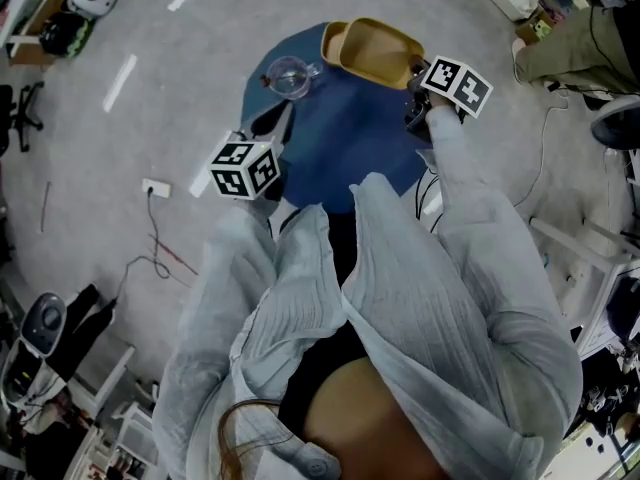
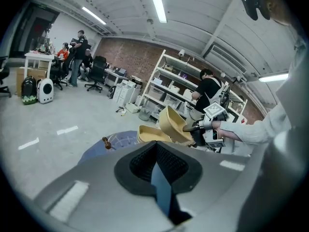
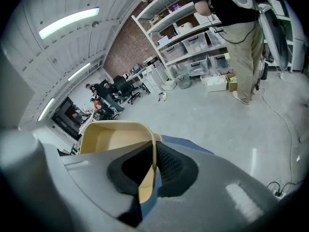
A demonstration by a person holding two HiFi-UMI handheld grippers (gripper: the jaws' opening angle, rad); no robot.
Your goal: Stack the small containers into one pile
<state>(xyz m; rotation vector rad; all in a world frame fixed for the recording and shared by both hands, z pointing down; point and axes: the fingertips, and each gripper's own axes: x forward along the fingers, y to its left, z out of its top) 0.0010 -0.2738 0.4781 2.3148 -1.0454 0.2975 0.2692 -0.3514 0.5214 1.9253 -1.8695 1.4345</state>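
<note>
Right gripper (image 3: 150, 166): it is squeezing shut on the thin side wall of the held container (image 1: 380, 48). Its own view is showing the yellow wall pinched between the two jaws.

Held container: it is hanging in the air, tipping a bit, over the far edge of the counter (image 1: 350, 138). It is yellow and empty inside.

Other container (image 1: 333, 40): it is sitting at the far edge of the counter, just beside the held one. The held one is covering part of it. The two look like they may be touching, but the head view is too small to be sure.

Left gripper (image 2: 157, 166): its jaws are pressing together with nothing between them. It is hovering over the near left side of the counter, well apart from both containers.

Glass cup (image 1: 288, 76): it is standing on the counter, near the other container and between it and the left gripper.

Counter: it is round and blue. The person's grey shirt and sleeves are hiding its near part in the head view.

Cut off: in the right gripper view the gripper body is hiding the bottom of the held container. A person is standing by the shelves there, cut off at the top edge.
</note>
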